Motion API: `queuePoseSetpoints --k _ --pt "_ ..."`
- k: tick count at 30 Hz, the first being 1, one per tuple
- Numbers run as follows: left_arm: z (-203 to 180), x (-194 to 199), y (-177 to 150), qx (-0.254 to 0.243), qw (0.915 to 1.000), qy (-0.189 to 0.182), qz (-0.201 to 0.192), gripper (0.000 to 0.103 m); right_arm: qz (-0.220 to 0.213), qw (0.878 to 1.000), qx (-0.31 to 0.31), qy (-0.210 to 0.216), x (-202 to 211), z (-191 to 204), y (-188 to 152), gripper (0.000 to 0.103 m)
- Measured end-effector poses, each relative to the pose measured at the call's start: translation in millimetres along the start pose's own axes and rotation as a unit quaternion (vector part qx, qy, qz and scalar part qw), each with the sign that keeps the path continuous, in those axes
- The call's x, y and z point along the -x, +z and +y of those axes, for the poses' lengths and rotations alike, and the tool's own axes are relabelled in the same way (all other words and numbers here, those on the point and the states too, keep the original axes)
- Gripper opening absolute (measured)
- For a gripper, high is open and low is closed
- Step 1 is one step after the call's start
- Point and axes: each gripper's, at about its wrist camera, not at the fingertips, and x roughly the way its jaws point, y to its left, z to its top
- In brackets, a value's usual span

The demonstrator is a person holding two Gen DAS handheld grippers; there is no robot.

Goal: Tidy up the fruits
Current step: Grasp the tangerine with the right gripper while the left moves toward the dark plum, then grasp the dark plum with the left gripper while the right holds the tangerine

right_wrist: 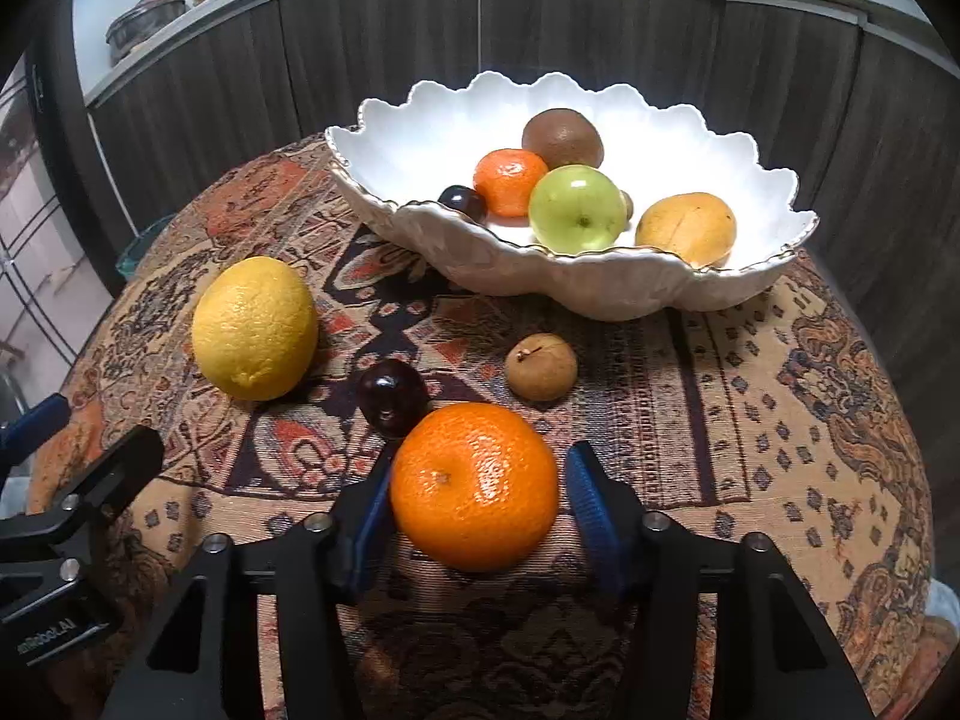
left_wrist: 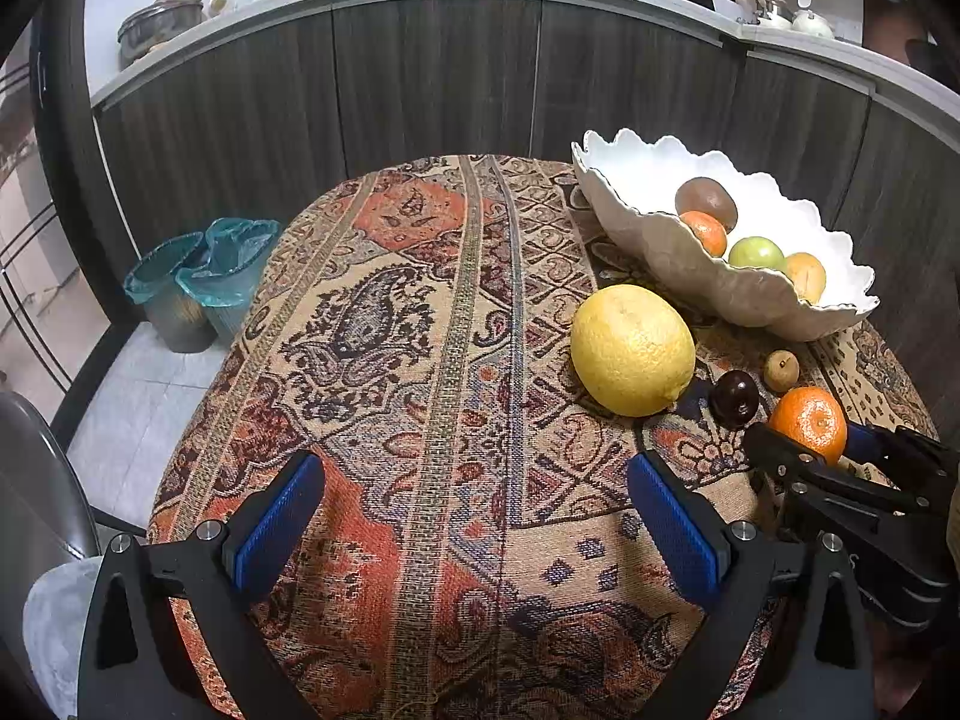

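The orange mandarin sits on the patterned tablecloth between the right gripper's blue pads; its left pad touches the peel, the right seems just clear, so a firm grip cannot be told. The left gripper, at nine o'clock of it, gapes empty. The white scalloped bowl at twelve o'clock half-hides a dark fruit behind its rim, and mirrored lettering on the left gripper's body is unreadable.

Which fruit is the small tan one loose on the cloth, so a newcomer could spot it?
Start at the white scalloped bowl. On the patterned tablecloth just in front of it lies the small tan fruit, beyond the orange. It is dull brown with a stub of stem, unlike the glossy dark cherry beside it.
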Motion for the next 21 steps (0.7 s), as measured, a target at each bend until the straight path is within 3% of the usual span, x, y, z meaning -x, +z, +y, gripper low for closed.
queuePoseSetpoints --k 10,21 --pt "-19.7 7.7 2.6 -0.019 0.9998 -0.006 -0.004 0.103 -0.024 1.0 -0.003 -0.002 15.3 -10.3 -2.2 0.047" --pt "-79.3 8.3 11.4 -0.054 0.9977 -0.038 -0.01 0.103 -0.046 0.997 -0.046 -0.037 39.1 -68.1 -4.2 0.047"
